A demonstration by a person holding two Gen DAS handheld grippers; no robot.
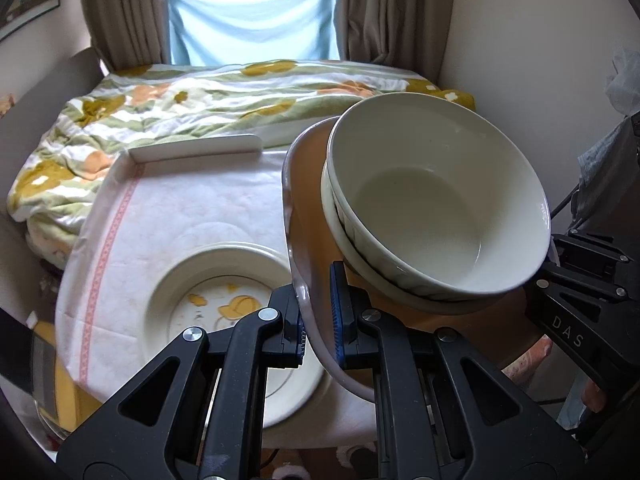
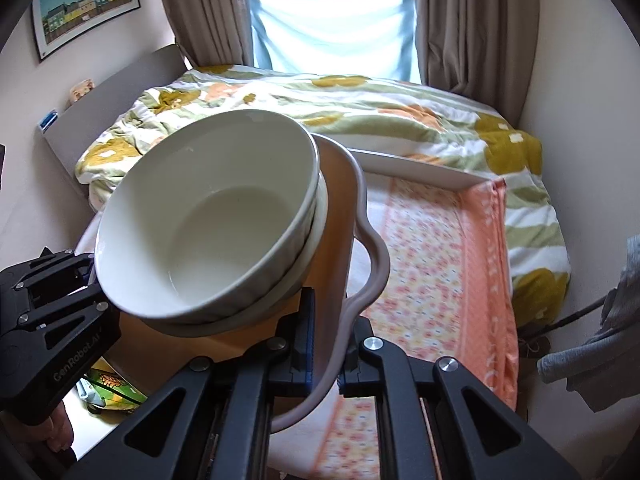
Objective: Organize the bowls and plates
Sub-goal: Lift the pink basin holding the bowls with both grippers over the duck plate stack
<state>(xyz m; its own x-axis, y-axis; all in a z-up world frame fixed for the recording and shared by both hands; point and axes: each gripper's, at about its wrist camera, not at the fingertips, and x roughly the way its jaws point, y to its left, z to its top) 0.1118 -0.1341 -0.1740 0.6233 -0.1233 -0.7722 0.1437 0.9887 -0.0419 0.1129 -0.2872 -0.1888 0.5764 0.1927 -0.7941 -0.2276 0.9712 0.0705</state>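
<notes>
Black fingers of the left gripper [image 1: 320, 332] are clenched on the grey rim of a tray [image 1: 290, 200] at its left edge, blue pads pressed against both faces of the rim. Opposite, the right gripper [image 2: 324, 344] pinches the same tray by its wavy right-hand rim, so the tray hangs between the two, lifted above the table [image 1: 208, 200] and tilted. On the tray's orange floor sit two stacked white bowls [image 1: 436, 208], the upper nested in the lower, both leaning with the tray. Below the tray on the left, a cream plate [image 1: 216, 304] with a yellow flower pattern rests on the table's white cloth. Beyond lies a bed [image 2: 360, 120] with a floral quilt.
</notes>
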